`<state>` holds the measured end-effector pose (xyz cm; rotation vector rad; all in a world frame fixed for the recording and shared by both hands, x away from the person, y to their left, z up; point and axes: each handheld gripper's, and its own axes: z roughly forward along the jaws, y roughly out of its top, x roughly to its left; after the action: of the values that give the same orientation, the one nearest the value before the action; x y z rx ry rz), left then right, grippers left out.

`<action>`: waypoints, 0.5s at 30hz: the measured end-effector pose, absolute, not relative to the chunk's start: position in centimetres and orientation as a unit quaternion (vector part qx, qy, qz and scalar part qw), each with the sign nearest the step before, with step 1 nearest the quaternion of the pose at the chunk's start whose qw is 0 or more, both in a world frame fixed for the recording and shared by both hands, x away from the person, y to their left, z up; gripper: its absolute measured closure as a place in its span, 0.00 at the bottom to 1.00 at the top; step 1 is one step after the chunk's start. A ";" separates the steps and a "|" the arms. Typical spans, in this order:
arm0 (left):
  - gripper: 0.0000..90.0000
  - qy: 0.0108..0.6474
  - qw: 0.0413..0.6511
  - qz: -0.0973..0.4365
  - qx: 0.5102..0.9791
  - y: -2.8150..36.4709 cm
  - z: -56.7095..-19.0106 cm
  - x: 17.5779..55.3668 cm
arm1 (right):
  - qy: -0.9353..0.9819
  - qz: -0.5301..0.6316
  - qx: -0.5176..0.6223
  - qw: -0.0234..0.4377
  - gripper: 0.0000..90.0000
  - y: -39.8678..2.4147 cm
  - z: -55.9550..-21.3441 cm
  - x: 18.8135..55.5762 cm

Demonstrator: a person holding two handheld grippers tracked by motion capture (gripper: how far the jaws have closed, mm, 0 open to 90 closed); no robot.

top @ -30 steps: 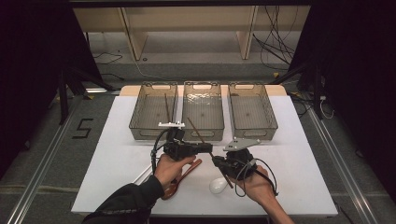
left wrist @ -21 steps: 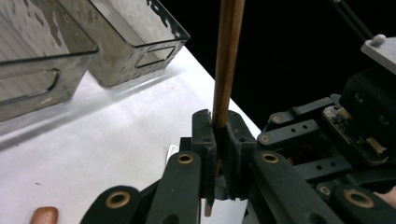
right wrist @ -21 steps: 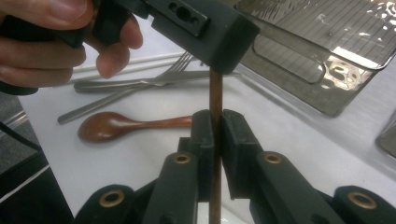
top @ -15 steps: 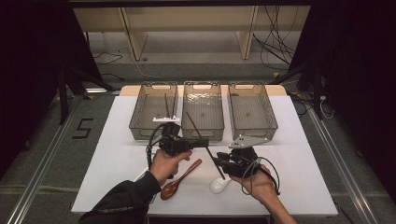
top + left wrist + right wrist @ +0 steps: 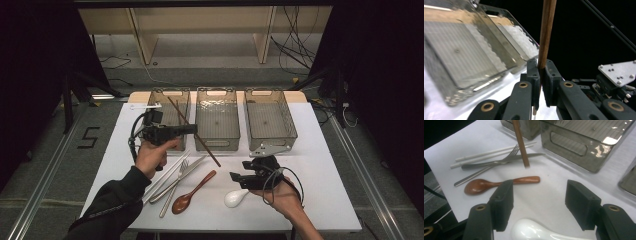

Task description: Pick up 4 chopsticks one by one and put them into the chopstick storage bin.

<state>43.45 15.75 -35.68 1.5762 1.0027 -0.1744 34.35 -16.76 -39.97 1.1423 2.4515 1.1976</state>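
My left gripper (image 5: 193,129) is raised in front of the left bin (image 5: 159,104), shut on a brown wooden chopstick (image 5: 202,146) that slants from over that bin down toward the table. In the left gripper view the chopstick (image 5: 546,32) rises from between the pads of my left gripper (image 5: 540,65). My right gripper (image 5: 233,180) is low at the front right; its jaws have just been opening and stand apart (image 5: 539,195). A white ceramic spoon (image 5: 536,233) lies on the table just under them, untouched by the pads.
Three clear bins stand in a row: left, middle (image 5: 217,141), right (image 5: 290,131). On the white table (image 5: 320,200) lie a wooden spoon (image 5: 192,188), a fork (image 5: 172,192), a knife (image 5: 186,171) and white chopsticks (image 5: 491,153).
My left gripper has lifted the chopstick and carried it back and left toward the left bin. The right gripper's jaws have spread apart; that hand has stayed in place.
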 end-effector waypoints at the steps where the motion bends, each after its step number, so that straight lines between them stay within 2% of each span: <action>1: 0.94 0.434 0.592 -0.071 0.675 16.2 -35.5 43.6 | 0.826 0.401 0.387 0.088 0.43 -16.8 -40.0 34.4; 15: 0.94 0.474 0.588 -0.026 0.654 20.7 -33.6 46.7 | 0.827 0.393 0.392 0.085 0.39 -17.0 -40.3 34.5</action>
<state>46.66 20.75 -33.62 1.5241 1.1050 -0.0611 34.53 -17.02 -40.32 1.1703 2.4672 1.1715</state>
